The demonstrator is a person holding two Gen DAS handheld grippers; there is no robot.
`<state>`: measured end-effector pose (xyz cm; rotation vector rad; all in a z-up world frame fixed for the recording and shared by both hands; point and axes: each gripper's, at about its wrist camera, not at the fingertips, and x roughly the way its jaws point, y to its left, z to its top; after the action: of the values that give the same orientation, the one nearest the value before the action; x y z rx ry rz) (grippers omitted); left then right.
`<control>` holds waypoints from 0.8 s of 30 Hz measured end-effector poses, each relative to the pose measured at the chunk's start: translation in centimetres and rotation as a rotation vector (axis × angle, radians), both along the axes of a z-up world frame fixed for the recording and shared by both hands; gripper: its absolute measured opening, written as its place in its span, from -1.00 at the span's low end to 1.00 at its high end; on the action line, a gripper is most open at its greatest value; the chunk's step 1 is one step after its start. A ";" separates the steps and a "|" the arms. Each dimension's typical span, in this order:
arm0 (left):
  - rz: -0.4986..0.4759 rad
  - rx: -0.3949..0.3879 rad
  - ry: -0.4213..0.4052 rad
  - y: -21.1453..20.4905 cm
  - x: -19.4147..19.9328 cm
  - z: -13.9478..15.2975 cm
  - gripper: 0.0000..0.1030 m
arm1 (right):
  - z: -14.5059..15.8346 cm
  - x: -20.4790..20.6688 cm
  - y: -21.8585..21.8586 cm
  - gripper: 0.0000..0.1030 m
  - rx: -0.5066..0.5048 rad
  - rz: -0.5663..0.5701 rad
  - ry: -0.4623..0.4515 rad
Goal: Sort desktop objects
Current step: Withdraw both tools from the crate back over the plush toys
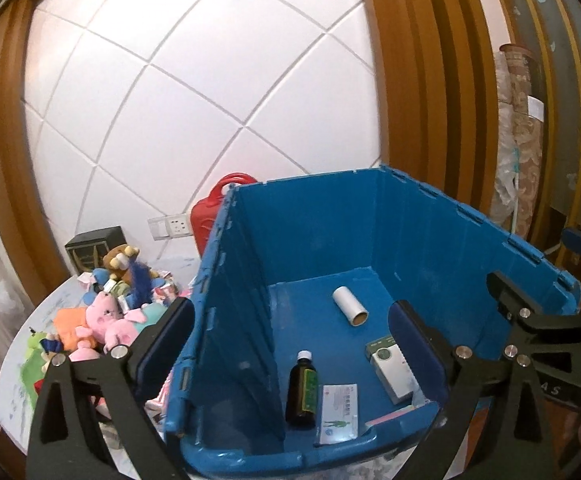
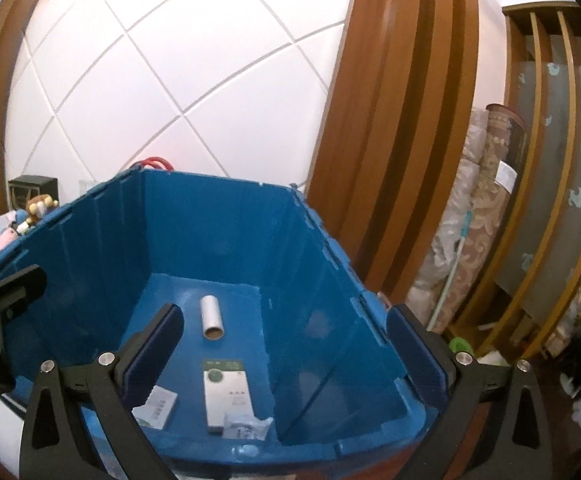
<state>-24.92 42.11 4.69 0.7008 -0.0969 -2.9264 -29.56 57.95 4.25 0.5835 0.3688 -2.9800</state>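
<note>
Over at the table's (image 1: 14, 364) left edge a heap of fuzzy plush toys (image 1: 106, 320) is sitting, a pink pig on top. Right beside it a hard blue plastic crate (image 1: 330, 216) is taking up most of both views, ribbed walls, smooth floor. On that floor, left to right, a dark glass bottle (image 1: 302, 390) with a green label is standing near the front wall, a flat white card (image 1: 340, 414) is lying next to it, a white paper roll (image 1: 350, 306) with a cardboard core is resting toward the back, and a white-and-green carton (image 1: 392, 370) is lying flat. The left gripper (image 1: 290, 344) is hanging with jaws spread wide, gripping nothing. The right gripper (image 2: 284, 354) is gaping over the crate, empty too.
</note>
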 end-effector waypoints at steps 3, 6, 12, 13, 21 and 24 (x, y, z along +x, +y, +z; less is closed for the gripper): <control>0.027 -0.004 -0.006 -0.9 0.5 -0.1 0.92 | 0.4 0.4 -0.7 1.00 -0.006 0.029 0.008; 0.053 0.008 -0.014 -2.5 1.2 -0.3 0.92 | 0.6 0.7 -2.0 1.00 -0.005 0.067 0.017; 0.098 0.048 -0.014 -6.6 2.8 -0.2 0.92 | 0.9 2.1 -5.6 1.00 0.019 0.109 0.024; 0.096 0.053 -0.011 -7.4 3.1 -0.1 0.92 | 1.0 2.5 -6.4 1.00 0.025 0.114 0.028; 0.123 0.086 -0.017 -15.5 6.0 0.0 0.92 | 1.8 5.4 -13.5 1.00 0.031 0.133 0.042; 0.144 0.096 -0.030 -19.5 7.3 -0.2 0.92 | 1.8 6.8 -17.4 1.00 0.045 0.153 0.045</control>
<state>-17.65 22.57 4.49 0.7329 0.0881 -2.7983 -22.80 40.59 6.02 0.4705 0.4634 -2.8487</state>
